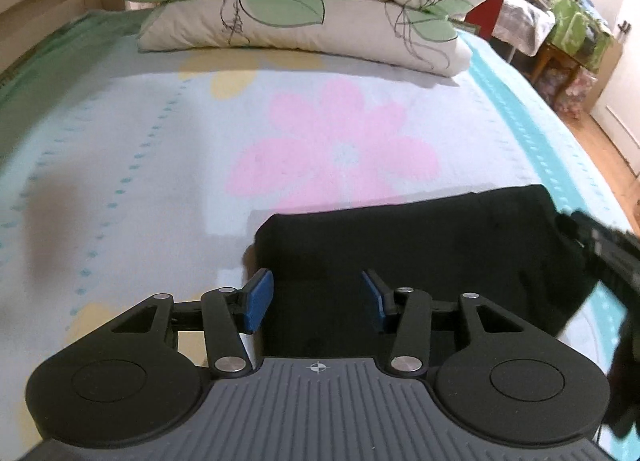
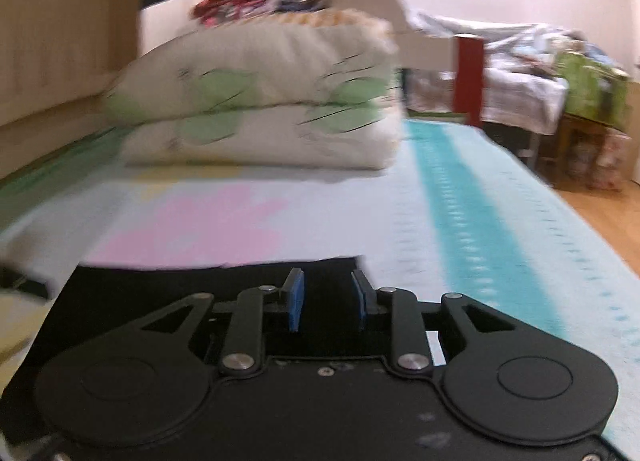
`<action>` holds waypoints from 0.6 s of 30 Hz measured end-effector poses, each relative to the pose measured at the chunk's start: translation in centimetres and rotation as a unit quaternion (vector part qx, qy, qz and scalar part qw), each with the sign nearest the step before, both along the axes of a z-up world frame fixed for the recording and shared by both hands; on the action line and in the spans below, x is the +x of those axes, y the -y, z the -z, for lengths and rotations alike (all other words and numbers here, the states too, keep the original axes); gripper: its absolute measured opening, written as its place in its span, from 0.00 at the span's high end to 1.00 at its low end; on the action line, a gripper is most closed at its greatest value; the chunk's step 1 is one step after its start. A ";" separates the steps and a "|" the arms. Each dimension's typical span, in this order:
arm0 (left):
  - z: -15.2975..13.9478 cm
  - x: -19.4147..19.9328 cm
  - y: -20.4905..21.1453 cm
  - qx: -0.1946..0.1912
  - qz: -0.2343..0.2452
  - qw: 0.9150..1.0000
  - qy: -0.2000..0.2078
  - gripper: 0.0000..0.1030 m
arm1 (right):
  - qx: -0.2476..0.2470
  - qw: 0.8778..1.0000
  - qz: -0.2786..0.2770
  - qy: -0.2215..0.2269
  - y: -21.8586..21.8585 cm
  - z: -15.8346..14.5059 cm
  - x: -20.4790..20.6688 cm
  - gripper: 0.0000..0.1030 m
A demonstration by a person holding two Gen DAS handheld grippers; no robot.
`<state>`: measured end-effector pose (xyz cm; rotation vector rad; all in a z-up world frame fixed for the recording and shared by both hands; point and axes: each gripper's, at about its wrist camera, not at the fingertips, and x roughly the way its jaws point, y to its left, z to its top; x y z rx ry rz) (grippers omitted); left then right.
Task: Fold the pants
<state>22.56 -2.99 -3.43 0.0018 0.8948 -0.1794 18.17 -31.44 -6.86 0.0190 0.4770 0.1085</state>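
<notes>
Left hand-held gripper (image 1: 316,301): I see it wide apart, empty, over pants (image 1: 420,257).
Right hand-held gripper (image 2: 326,301): parted, empty.
Risk: my lift snagging the 12 o'clock fold, undoing it.

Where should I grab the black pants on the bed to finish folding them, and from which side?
Probably grip the black pants at their two near corners, one gripper each, coming in low from the near edge. They lie flat as a folded rectangle on the bed, and the open left gripper and right gripper already sit over that edge.
</notes>
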 end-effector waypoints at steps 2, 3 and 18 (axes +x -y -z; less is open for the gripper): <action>1.0 0.8 0.5 -0.003 0.002 1.000 -0.006 0.55 | -0.024 0.999 -0.021 -0.013 -1.2 0.7 0.3 0.73; 1.5 1.5 0.8 0.002 0.000 1.000 -0.012 0.55 | -0.036 0.999 -0.032 -0.021 -1.7 1.0 0.5 0.74; 3.4 0.2 -0.9 0.021 -0.028 0.998 -0.055 0.45 | -0.091 0.994 -0.010 -0.064 -1.9 2.8 1.6 0.69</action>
